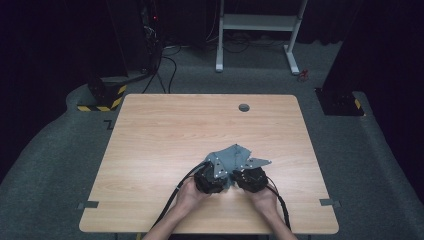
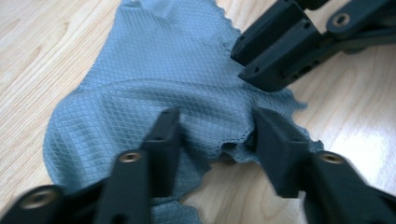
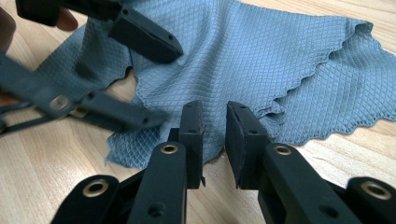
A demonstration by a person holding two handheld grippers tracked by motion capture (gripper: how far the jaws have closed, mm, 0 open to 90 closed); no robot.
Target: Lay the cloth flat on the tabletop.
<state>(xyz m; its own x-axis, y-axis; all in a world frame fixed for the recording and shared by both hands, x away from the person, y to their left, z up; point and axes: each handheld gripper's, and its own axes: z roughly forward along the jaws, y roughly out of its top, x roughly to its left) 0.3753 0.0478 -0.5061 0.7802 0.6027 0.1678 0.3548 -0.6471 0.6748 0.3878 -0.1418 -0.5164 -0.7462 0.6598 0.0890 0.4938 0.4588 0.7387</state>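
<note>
A blue-grey cloth with a diamond weave and scalloped edges (image 1: 235,151) lies rumpled on the wooden table (image 1: 165,125), just beyond both hands. My left gripper (image 2: 217,123) hovers low over the cloth's near edge (image 2: 159,70) with its jaws wide apart and nothing pinched between them. My right gripper (image 3: 214,109) sits close beside it at the cloth's near edge (image 3: 261,56), its jaws open by a narrow gap with no cloth in it. In the high view the left gripper (image 1: 218,168) and right gripper (image 1: 245,171) are side by side, almost touching.
A round cable hole (image 1: 244,107) is set in the table near its far edge. Grey tape tabs (image 1: 88,204) mark the near corners. Beyond the table stand a white desk frame (image 1: 257,22) and a black-and-yellow striped base (image 1: 102,100) on the carpet.
</note>
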